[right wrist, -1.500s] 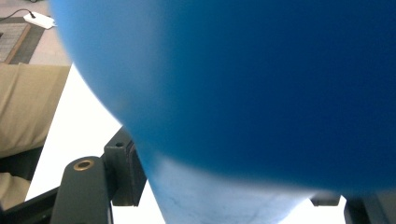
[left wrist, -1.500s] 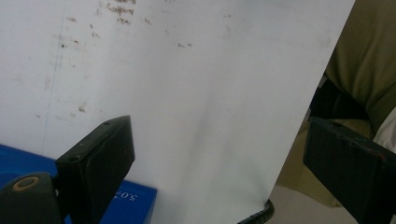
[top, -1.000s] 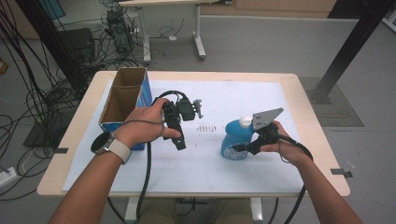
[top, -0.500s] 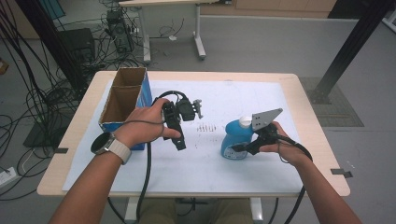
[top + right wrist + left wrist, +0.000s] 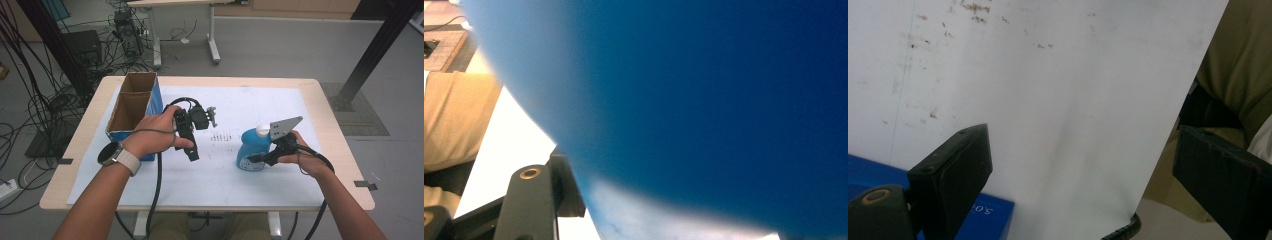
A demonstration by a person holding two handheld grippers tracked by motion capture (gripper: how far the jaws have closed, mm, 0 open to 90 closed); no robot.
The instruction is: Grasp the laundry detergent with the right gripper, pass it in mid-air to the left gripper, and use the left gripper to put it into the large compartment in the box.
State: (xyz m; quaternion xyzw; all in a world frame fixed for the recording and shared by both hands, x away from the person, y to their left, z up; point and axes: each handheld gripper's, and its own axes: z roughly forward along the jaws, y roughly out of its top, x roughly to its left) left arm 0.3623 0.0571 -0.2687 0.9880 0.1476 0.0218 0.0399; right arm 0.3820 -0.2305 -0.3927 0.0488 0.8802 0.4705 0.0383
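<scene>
Nearest the person, the right gripper (image 5: 256,159) has just been closing its jaws around the blue bottle (image 5: 252,149), which stands on the tabletop (image 5: 320,110). Beyond, the left gripper (image 5: 192,152) hangs spread and empty beside the cardboard box (image 5: 131,107).

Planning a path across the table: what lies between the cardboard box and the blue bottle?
In the high view, the left claw in its hand lies between the cardboard box and blue bottle, then white sheet with small dark marks.
</scene>
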